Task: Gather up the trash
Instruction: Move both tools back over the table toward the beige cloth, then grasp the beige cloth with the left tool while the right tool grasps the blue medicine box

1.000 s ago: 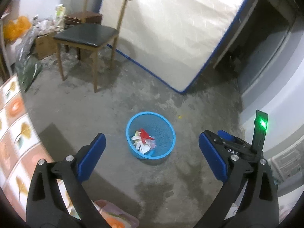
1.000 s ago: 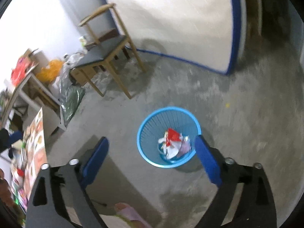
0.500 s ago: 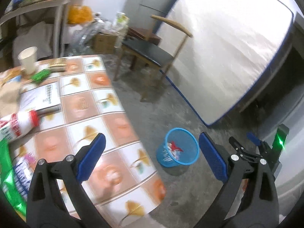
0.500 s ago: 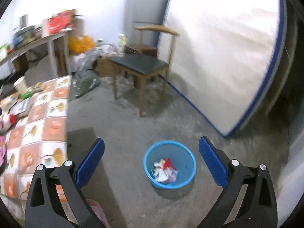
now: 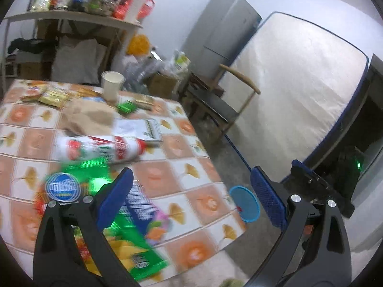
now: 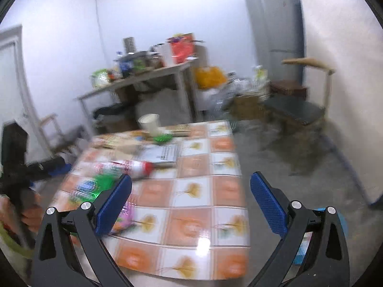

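Note:
My left gripper [image 5: 191, 201] is open and empty above the near right part of a table with an orange-and-white tiled cloth [image 5: 191, 165]. Trash lies on the table: a red-and-white can on its side [image 5: 100, 148], green and blue wrappers [image 5: 134, 215], a brown paper bag [image 5: 88, 117], a paper cup [image 5: 111, 88]. The blue trash basket [image 5: 246, 205] stands on the floor beside the table's right edge. My right gripper [image 6: 191, 203] is open and empty over the table's near end [image 6: 191, 215]. The can [image 6: 129, 167] and cup [image 6: 149, 123] show beyond it, blurred.
A wooden chair with a black seat [image 5: 215, 105] stands right of the table, before a leaning white mattress [image 5: 296, 100]. A cluttered shelf table [image 6: 143, 79], a grey fridge [image 6: 277, 28] and bags stand at the back. The other gripper [image 6: 16, 167] shows at the left edge.
Both grippers have tilted up and swung left, from looking down at the basket on the floor to facing the table with its trash. Both stayed open and empty.

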